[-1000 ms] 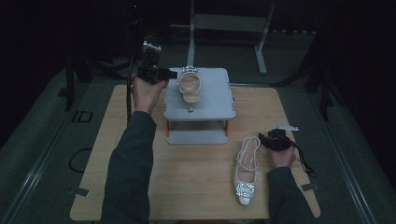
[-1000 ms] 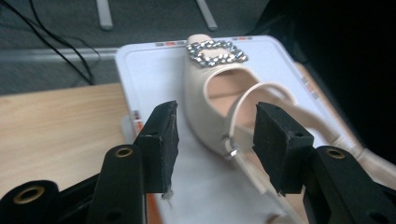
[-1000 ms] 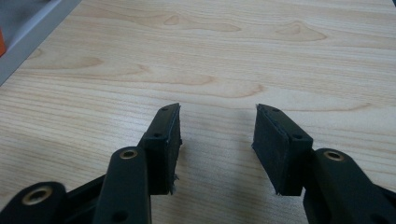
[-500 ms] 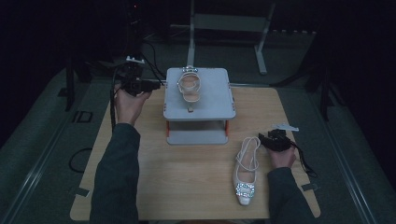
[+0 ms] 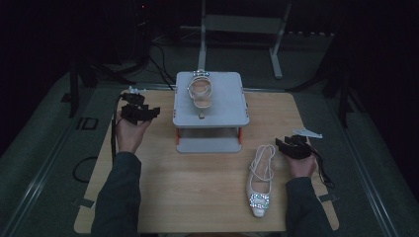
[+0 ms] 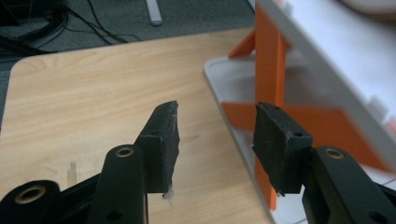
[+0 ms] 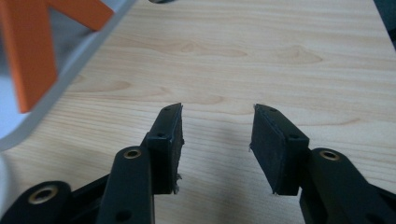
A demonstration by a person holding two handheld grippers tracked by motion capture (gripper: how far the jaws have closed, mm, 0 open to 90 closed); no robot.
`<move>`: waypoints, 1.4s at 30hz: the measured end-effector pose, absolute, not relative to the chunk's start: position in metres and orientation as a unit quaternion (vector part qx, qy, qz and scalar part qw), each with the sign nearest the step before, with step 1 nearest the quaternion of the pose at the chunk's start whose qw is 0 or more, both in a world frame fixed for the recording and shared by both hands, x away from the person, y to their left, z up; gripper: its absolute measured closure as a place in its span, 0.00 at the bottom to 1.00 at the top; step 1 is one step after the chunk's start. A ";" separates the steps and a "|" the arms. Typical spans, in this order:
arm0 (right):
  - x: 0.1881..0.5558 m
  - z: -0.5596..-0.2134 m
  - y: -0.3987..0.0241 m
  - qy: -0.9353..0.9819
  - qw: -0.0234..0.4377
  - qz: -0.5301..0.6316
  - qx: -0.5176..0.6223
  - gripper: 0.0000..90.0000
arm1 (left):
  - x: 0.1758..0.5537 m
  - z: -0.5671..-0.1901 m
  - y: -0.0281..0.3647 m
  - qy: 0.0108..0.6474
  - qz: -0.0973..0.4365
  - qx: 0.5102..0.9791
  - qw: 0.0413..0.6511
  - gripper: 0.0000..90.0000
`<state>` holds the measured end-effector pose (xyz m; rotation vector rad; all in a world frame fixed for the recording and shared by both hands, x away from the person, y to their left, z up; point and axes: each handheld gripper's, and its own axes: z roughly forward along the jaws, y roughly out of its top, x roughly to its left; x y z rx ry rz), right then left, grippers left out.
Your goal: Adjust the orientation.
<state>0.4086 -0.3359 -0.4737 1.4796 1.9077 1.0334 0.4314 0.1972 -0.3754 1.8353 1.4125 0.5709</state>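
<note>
The wooden table [image 5: 207, 187] bore a grey two-tier stand [image 5: 210, 106] with orange legs at its far middle. One pale sandal [image 5: 199, 90] lay on the stand's top shelf. Its mate, the slingback shoe [image 5: 261, 185] with a sparkling buckle, lay on the table near the right edge, toe toward the person. The right gripper [image 5: 290, 144] rested just right of that shoe's heel strap, jaws apart and holding nothing, having just been closing slightly. The left gripper [image 5: 141, 112] hovered left of the stand, jaws wide and empty.
</note>
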 end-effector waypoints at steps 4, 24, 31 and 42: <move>0.402 -0.464 -0.335 0.706 0.251 0.393 0.533 0.61 | 0.419 -0.398 0.199 0.552 0.221 0.713 0.372 0.56; 0.373 -0.420 -0.322 0.741 0.222 0.450 0.447 0.59 | 0.374 -0.476 0.199 0.566 0.193 0.716 0.360 0.55; 0.367 -0.421 -0.317 0.759 0.200 0.451 0.424 0.59 | 0.364 -0.485 0.194 0.559 0.192 0.727 0.349 0.54; 0.371 -0.432 -0.304 0.798 0.183 0.414 0.397 0.75 | 0.360 -0.496 0.196 0.562 0.183 0.726 0.351 0.54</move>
